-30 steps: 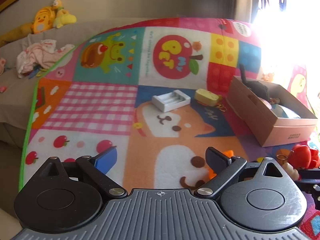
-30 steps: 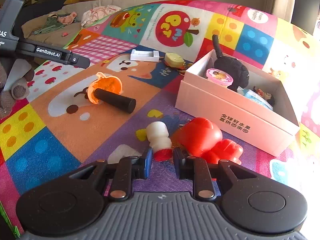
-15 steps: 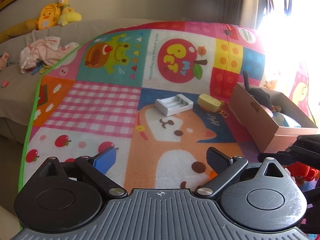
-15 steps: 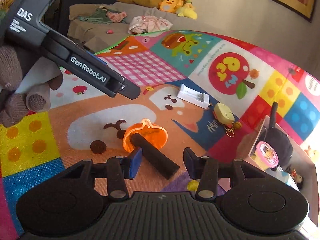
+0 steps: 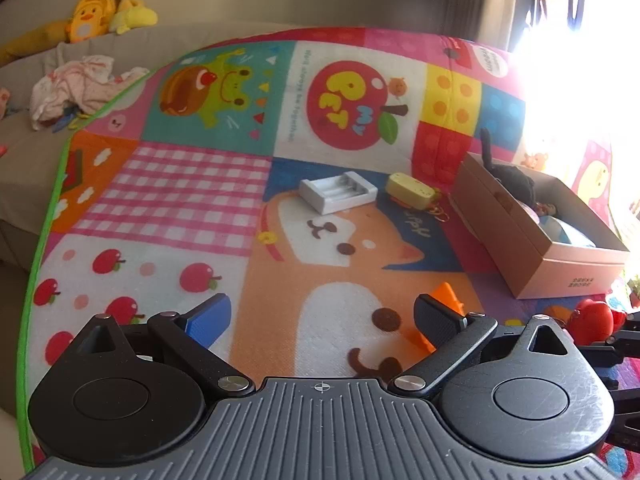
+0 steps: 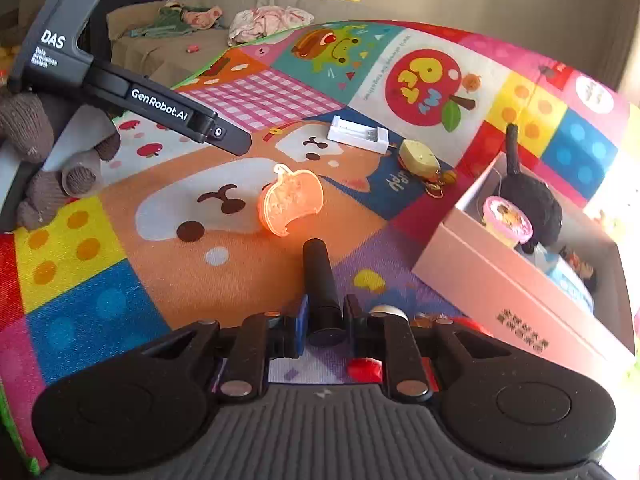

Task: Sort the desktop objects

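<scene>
My right gripper (image 6: pixel 324 320) is shut on the near end of a black cylinder (image 6: pixel 320 276), which points forward over the mat. Just beyond its tip lies an orange pumpkin-shaped piece (image 6: pixel 290 202), apart from it. A red and white toy (image 6: pixel 362 370) sits under the right finger, mostly hidden. My left gripper (image 5: pixel 320 316) stands open above the mat with nothing between its fingers; the orange piece (image 5: pixel 448 294) pokes out behind its right finger. A pink box (image 6: pixel 508 292) holding a black plush and small toys stands at the right.
A white battery charger (image 6: pixel 358 134) and a yellow keychain (image 6: pixel 420 156) lie mid-mat. A gloved hand (image 6: pixel 40 160) holds the left gripper's body at the left. The colourful mat (image 5: pixel 180 200) ends at a green edge on the left; a sofa with clothes and plush toys lies beyond.
My right gripper left the red toy, swung left to the black cylinder, opened around it and closed on it. The cylinder came off the orange piece. The left gripper barely moved.
</scene>
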Demonstrator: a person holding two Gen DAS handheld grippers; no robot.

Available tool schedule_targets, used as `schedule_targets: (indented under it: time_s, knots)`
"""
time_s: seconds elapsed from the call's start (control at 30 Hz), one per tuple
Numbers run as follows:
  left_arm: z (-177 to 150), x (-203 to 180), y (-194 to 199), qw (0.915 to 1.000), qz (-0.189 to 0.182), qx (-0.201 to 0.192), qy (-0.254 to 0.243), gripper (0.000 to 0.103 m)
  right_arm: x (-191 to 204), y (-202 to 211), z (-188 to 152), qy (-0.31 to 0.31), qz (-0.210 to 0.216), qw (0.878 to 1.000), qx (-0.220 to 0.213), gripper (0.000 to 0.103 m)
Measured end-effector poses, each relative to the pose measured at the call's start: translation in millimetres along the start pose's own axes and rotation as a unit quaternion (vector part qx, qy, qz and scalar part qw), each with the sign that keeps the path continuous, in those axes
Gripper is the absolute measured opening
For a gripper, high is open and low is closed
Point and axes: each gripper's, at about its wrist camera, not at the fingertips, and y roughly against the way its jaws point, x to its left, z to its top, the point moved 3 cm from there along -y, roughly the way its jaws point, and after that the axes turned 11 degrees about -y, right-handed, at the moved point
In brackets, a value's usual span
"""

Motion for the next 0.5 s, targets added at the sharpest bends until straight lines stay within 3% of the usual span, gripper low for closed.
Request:
schedule_targets:
  time_s: [0.07, 0.13, 0.3, 0.5]
  knots:
    - [0.3, -9.8, -0.1, 0.9999, -0.007, 0.000, -0.010, 0.101, -2.0, 12.8, -7.6, -0.024, 0.039, 0.999, 0.003, 0.018]
    - [1.5, -18.7, 1.8, 0.9997, -0.014, -0.002, -0.021, 0.101, -0.9, 23.3, -14.6, -0.025, 0.051, 0.998, -0.007, 0.019]
    - [2.2, -44.2, 11.5, 0.9966, -0.054, -0.017, -0.060, 0.101, -15.4, 31.3, -21.8, -0.036, -0.004, 0.999, -0.025, 0.039]
    - [-16.4, -99.8, 15.5, 0.9782, -0.117, -0.009, -0.171, 0.102, -42.9, 27.2, -27.6, -0.091, -0.037, 0.995, -0.018, 0.041]
